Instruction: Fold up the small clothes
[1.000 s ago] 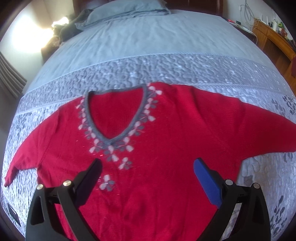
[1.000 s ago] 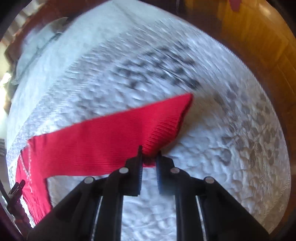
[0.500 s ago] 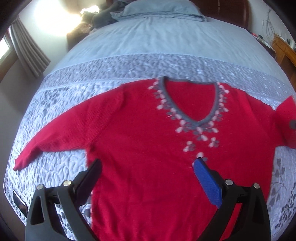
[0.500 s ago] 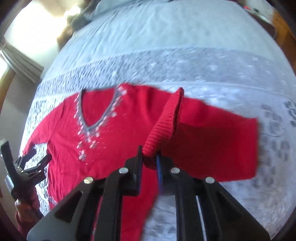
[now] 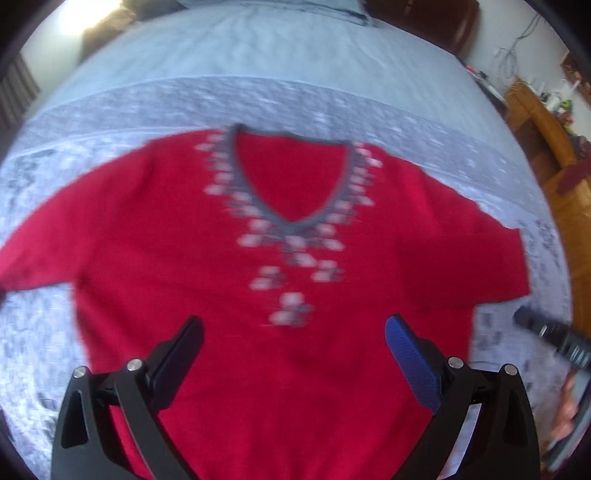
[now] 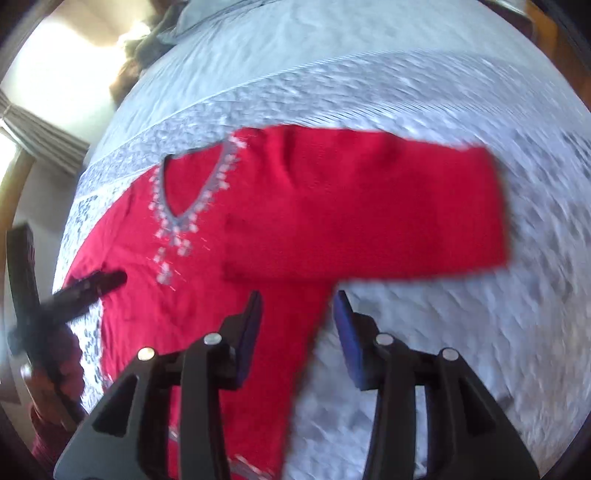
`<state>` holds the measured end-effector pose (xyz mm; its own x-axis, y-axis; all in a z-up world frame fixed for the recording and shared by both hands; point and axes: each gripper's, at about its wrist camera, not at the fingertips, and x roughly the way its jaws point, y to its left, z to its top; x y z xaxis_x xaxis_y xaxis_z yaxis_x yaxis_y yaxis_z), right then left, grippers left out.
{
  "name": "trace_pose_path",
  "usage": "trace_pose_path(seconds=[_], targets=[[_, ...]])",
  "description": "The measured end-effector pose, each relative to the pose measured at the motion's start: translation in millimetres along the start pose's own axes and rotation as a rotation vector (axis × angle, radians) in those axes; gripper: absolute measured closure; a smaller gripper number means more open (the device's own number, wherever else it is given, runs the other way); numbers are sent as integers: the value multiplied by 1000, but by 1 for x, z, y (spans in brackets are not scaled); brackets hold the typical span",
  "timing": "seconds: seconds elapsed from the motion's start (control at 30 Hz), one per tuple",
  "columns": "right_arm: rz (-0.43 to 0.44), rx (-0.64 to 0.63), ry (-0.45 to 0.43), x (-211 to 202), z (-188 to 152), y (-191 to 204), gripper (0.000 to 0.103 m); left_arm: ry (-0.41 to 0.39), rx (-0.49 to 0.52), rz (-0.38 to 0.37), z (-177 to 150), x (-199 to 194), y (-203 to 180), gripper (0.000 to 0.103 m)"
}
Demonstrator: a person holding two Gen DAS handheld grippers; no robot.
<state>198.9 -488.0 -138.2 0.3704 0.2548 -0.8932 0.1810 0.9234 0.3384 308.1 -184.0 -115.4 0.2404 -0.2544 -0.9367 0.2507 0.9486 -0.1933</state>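
A wide bed point(image 5: 295, 55) is seen filling both views; it is covered by a pale blue-grey quilt point(image 6: 461, 332) stitched in a pebbled pattern, with a band of denser, darker print across the middle and smoother cloth further up; pillows point(image 6: 207, 18) are heaped at the far end, where strong light is let in beside a pleated curtain point(image 6: 40, 129); a wooden cabinet point(image 5: 543, 122) cluttered with small items and cables is set along the right side, above a wooden floor.

A red knitted sweater point(image 5: 258, 295) is laid flat, front up, on the middle of the quilt; its V-shaped neck point(image 5: 291, 218) is edged in grey and ringed with pale flower shapes that trail down the chest; the sleeve on the right of the views is folded back across the body, so that a blunt, squared fold edge point(image 6: 498, 206) is left on that side, while the other sleeve point(image 5: 33, 254) is stretched outward toward the left edge.

The left gripper point(image 5: 293, 328) is held above the lower chest of the sweater with its black fingers spread wide and nothing between them; the right gripper point(image 6: 297, 302) is held over the sweater's side edge, its blue-padded fingers parted and nothing clasped; much of both views is smeared by motion blur.
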Motion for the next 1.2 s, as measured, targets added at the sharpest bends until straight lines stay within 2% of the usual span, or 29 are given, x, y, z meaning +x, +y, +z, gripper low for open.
trace_pose_path(seconds=[0.1, 0.17, 0.23, 0.33, 0.47, 0.5, 0.53, 0.6, 0.67, 0.8, 0.9, 1.03, 1.13, 1.2], targets=[[-45, 59, 17, -7, -43, -45, 62, 58, 60, -46, 9, 24, -46, 5], [-60, 75, 32, -3, -60, -61, 62, 119, 73, -67, 13, 44, -67, 11], [-79, 73, 28, -5, -71, -74, 63, 182, 58, -91, 16, 63, -79, 17], [-91, 48, 2, -10, -79, -80, 63, 225, 13, -106, 19, 80, -83, 23], [-60, 49, -24, -14, -84, -84, 63, 269, -30, -170, 18, 94, -88, 44], [-50, 55, -28, -14, -83, -84, 63, 273, -28, -169, 17, 96, -90, 47], [-38, 57, -33, -16, -85, -84, 63, 270, -23, -159, 17, 98, -91, 54], [-46, 52, -42, -17, -88, -84, 63, 261, -30, -140, 18, 99, -90, 72], [-67, 49, -41, -14, -88, -81, 63, 241, -65, -147, 20, 95, -83, 98], [-68, 49, -37, -12, -88, -78, 63, 146, -112, -192, 28, 70, -66, 98], [-72, 48, -43, -14, -86, -76, 63, 45, -118, -171, 39, 36, -47, 98], [-60, 37, -48, -13, -78, -68, 63, -67, -117, -77, 61, -5, 2, 98], [-56, 20, -46, -8, -70, -58, 63, -105, -168, -1, 72, -26, 60, 98], [-42, 14, -41, -2, -63, -51, 63, -134, -199, 76, 75, -33, 96, 98]])
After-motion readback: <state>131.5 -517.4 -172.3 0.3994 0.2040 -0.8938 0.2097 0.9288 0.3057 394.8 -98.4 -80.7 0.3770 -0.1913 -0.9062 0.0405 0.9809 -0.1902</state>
